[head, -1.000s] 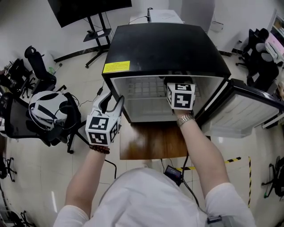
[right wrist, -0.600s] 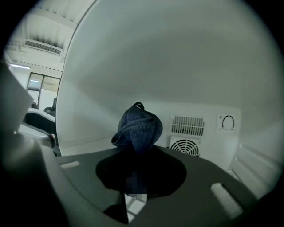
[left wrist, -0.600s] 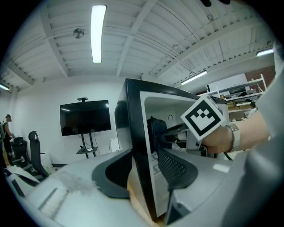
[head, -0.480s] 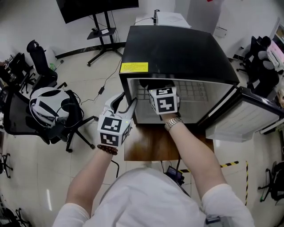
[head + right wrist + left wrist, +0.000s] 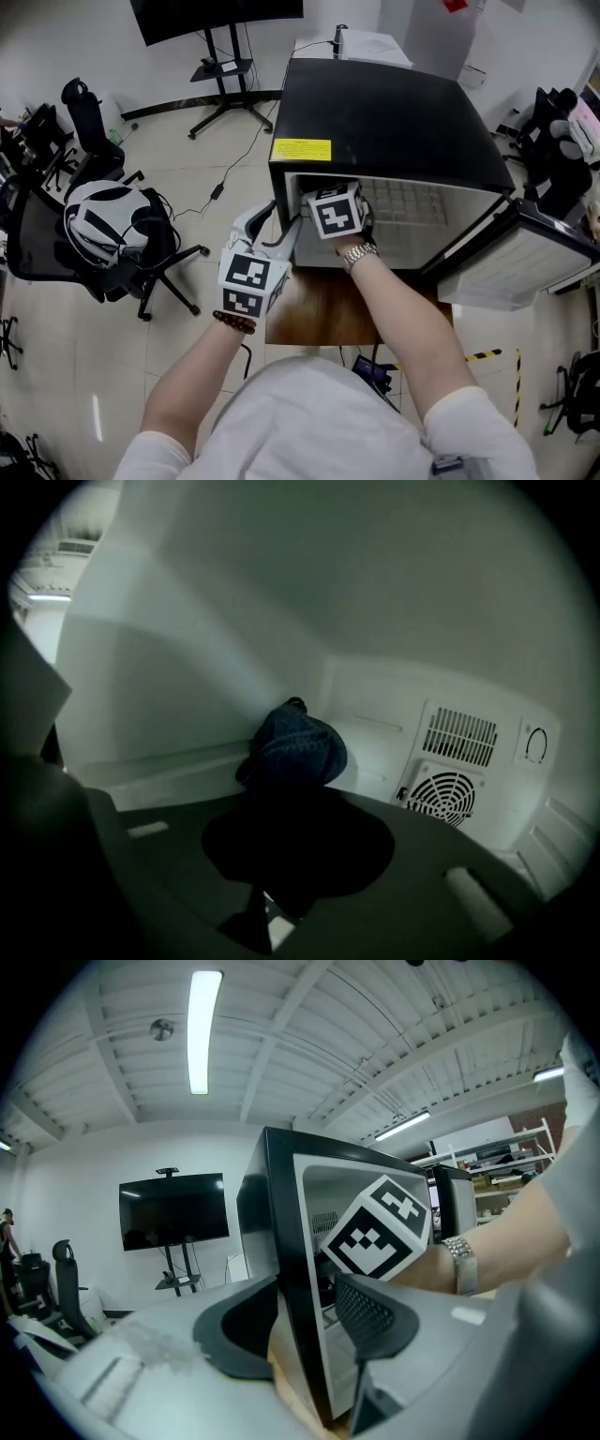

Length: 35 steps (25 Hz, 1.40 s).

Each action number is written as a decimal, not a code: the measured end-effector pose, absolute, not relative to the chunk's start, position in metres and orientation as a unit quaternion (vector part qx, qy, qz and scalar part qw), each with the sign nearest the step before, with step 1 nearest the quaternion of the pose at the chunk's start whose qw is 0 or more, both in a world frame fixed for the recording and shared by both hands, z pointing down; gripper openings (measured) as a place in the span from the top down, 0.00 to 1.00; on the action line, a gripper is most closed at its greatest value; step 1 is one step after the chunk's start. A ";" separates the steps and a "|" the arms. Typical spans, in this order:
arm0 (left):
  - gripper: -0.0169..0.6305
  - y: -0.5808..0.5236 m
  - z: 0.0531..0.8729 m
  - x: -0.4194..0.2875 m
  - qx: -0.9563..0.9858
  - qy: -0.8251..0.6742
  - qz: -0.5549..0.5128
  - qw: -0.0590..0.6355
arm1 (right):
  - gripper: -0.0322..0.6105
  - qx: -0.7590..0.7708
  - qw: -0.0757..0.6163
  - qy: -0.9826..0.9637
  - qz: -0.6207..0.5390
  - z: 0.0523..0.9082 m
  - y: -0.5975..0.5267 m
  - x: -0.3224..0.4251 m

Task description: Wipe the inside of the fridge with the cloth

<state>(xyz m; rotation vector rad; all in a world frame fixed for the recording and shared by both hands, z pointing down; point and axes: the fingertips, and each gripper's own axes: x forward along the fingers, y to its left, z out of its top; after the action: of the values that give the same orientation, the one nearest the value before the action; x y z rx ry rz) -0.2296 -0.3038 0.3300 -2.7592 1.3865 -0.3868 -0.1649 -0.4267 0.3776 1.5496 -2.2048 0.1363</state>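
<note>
While the left tool (image 5: pixel 278 226), wide astride a wall of the black fridge (image 5: pixel 394 103), seemingly steadies it, the right tool (image 5: pixel 295 803) pinches a bunched dark-blue cloth (image 5: pixel 298 747) for wiping inside.

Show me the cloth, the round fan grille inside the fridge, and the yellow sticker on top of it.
blue cloth (image 5: pixel 298 747), right gripper view, middle of the bunched fabric.
round fan grille (image 5: pixel 449 798), right gripper view, its centre.
yellow sticker (image 5: pixel 301 149), head view, middle of the label.
</note>
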 end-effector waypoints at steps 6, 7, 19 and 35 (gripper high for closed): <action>0.68 -0.304 0.328 -0.230 -0.884 0.451 -0.124 0.016 | 0.84 0.565 0.243 -0.788 0.033 0.380 -0.434 -0.153; 0.68 -0.304 0.327 -0.230 -0.883 0.452 -0.123 0.018 | 0.84 0.568 0.244 -0.786 0.033 0.381 -0.433 -0.149; 0.68 -0.305 0.330 -0.231 -0.878 0.462 -0.124 0.013 | 0.84 0.594 0.246 -0.764 0.052 0.383 -0.423 -0.092; 0.68 -0.305 0.330 -0.232 -0.869 0.479 -0.122 0.003 | 0.84 0.638 0.240 -0.729 0.063 0.380 -0.406 -0.008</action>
<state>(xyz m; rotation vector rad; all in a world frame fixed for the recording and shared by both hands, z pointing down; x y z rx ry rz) -0.2320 -0.3054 0.3301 -2.7245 1.5027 -0.3821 -0.0080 -0.4056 0.3804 1.7445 -1.9951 0.1716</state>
